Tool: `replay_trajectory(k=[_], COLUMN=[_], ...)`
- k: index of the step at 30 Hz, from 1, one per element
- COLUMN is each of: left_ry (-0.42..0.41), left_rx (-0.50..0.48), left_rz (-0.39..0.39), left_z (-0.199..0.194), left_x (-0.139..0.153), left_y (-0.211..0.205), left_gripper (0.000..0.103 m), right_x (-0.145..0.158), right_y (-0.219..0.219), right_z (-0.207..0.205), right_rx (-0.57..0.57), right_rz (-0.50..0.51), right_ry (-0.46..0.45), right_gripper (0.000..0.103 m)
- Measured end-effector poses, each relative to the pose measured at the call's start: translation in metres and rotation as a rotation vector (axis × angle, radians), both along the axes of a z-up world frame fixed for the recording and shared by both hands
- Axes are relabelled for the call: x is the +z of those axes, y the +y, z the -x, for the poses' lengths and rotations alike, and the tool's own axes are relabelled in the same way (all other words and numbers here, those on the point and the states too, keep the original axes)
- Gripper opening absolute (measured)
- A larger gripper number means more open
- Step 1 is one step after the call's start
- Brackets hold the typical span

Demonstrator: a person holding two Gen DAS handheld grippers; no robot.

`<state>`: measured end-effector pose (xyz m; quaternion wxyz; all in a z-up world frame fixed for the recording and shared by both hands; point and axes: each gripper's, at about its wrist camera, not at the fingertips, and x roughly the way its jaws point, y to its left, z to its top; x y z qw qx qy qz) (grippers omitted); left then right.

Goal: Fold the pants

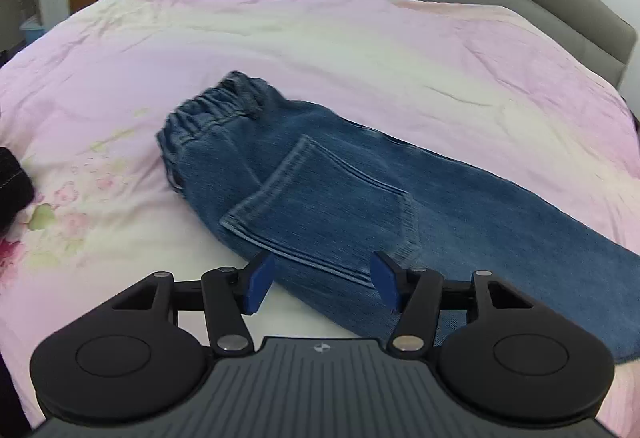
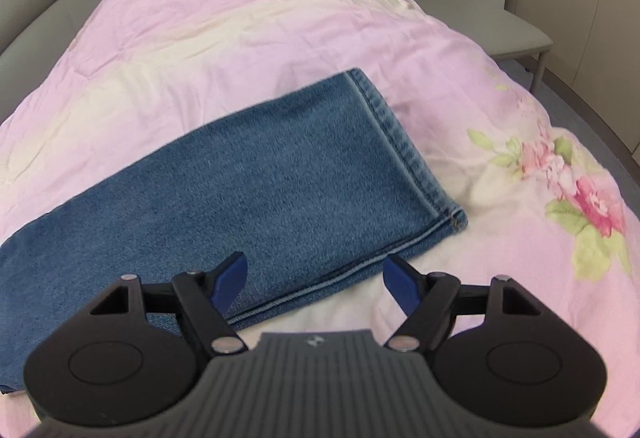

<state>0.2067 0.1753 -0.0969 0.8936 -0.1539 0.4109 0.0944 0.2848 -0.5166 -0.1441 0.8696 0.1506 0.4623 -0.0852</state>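
Tongs [image 1: 322, 284] agape; pink duvet [image 1: 360, 50]; chair [image 2: 480, 10]

Black tongs [image 1: 323, 284], blue pads [image 1: 260, 282], silver rivets, ribbed grey housing.

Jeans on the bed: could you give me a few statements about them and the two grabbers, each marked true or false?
1. The jeans lie on a pink floral quilt. True.
2. The left gripper is clamped on the waistband. False: its jaws are open, holding nothing.
3. The right gripper is open above the leg end, near the hem. True.
4. The jeans are spread with both legs apart. False: the legs lie stacked together.
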Motion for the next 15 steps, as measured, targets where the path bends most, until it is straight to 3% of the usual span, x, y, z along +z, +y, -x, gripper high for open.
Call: replay_trajectory(k=[6, 12, 15], left_ry=[0.009, 0.041, 0.024], left_rx=[-0.214, -0.372, -0.387], left_rz=[0.011, -0.265, -0.332], left_z=[0.017, 0.034, 0.031], left_x=[-0.013, -0.056, -0.070], left_y=[-0.062, -0.128, -0.144], left_gripper=[0.062, 0.060, 0.060], right_x=[0.002, -0.009, -0.013], right_y=[-0.009, -0.015, -0.015], right_z=[0.011, 0.024, 0.026], right_rx=[0.026, 0.043, 0.076], right_rz=[0.003, -0.003, 0.033], right_ry=[-0.028, -0.021, -0.021], right_gripper=[0.072, 0.072, 0.072])
